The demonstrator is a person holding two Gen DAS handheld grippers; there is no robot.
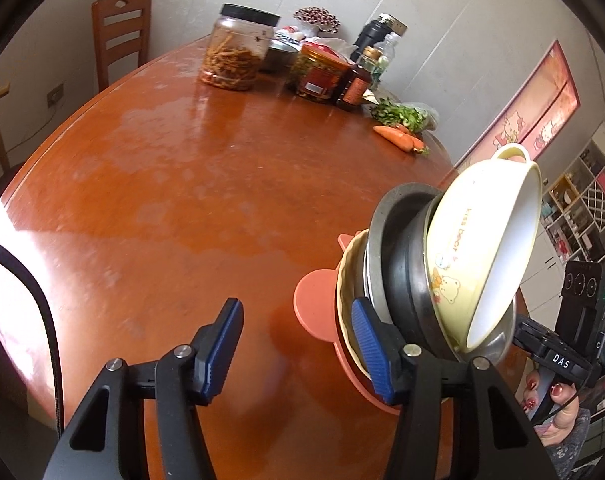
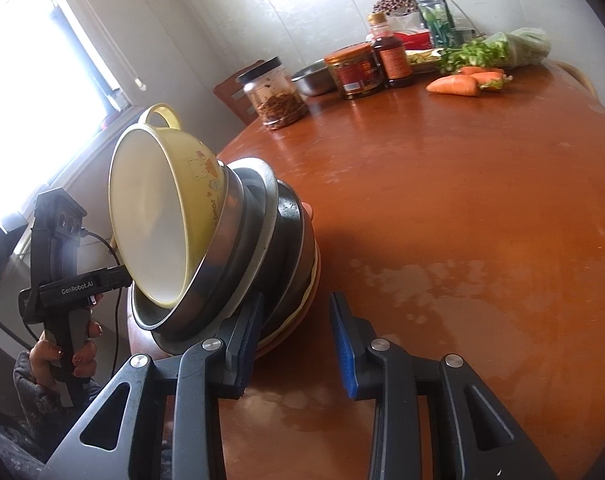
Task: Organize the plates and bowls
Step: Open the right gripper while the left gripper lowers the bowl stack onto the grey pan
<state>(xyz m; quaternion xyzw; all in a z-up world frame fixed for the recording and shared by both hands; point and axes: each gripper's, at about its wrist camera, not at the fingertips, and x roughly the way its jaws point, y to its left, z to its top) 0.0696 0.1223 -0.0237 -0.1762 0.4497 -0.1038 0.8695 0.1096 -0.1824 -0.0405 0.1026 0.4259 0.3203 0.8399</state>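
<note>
Wood table (image 1: 182,180): dish stack at the near edge, one gripper on each side.

Left gripper (image 1: 298,350) is half open with nothing between its pads, and its right finger sits against the stack (image 1: 406,264). The stack is plates and steel bowls topped by a yellow bowl (image 1: 474,248), and it appears to lean. Right gripper (image 2: 296,346) is narrower and also empty, with its left finger at the stack's base. Recommended: steady the stack low, from both sides evenly, before shifting it inboard.

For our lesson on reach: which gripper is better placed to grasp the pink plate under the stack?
Probably left. The pink plate's round tab lies inside the left gripper's open gap. The right gripper, also open, faces only a thin sliver of that rim beneath the steel bowls.
</note>
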